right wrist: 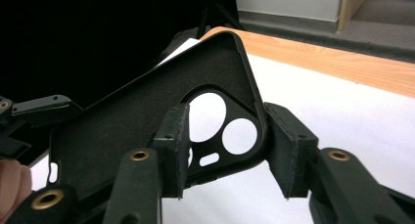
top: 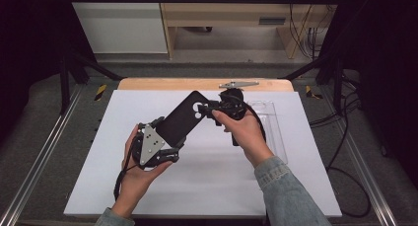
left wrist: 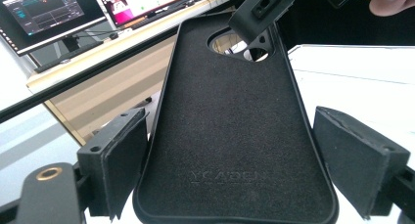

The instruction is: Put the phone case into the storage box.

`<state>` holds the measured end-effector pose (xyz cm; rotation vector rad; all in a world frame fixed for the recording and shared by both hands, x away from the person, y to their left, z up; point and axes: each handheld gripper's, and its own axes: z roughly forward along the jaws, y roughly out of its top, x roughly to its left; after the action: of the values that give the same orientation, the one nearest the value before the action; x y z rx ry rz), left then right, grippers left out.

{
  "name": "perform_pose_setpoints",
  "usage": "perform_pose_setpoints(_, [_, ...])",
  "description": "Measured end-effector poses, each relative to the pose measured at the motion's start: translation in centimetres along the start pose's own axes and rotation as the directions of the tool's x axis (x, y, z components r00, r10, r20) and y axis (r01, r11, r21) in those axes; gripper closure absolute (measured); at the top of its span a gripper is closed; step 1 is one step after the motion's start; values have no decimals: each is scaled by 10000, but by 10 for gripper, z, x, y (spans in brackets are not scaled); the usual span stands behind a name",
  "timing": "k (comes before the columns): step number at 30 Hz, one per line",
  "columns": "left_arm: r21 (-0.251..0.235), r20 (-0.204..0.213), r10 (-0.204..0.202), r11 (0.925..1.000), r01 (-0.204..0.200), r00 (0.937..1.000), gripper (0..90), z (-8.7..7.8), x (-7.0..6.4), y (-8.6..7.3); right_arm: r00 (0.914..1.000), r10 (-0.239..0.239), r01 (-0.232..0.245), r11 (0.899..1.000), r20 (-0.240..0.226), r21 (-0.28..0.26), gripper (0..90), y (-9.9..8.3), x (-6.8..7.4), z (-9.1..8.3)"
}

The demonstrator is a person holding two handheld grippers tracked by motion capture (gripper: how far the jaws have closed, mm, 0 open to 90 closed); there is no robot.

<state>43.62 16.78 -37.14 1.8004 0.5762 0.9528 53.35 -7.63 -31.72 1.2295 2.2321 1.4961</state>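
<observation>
A black phone case hangs tilted above the white mat, held between both grippers. My left gripper is shut across the case's lower end. In the left gripper view its two pads press the side edges of the felt-lined case. My right gripper is at the camera-cutout corner. In the right gripper view its jaws straddle that corner of the case: one pad lies on the lining by the cutout, the other on the outer rim. That gripper's jaw shows over the cutout.
A clear plastic tray lies on the mat's right side, behind the right hand. A wooden table edge runs along the back. Black frame posts stand at both sides. Monitors on a desk show in the left gripper view.
</observation>
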Motion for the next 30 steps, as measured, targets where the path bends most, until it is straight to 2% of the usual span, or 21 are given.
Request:
perform_pose_setpoints(8, [211, -26, 28, 9998, -28, 10000, 146, 3, 0, -5, 9980, -381, 382, 9993, 504, -11, 617, 1, 6, -2])
perform_pose_setpoints(25, [512, -76, 147, 9986, -143, 9999, 146, 7, -1, -11, 9946, -762, 767, 9970, 699, -53, 666, 0, 10, -2])
perform_pose_setpoints(30, [649, -39, 204, 9977, -201, 9998, 147, 9, -2, -13, 9919, -1009, 1015, 9948, 770, -43, 677, -3, 10, -3])
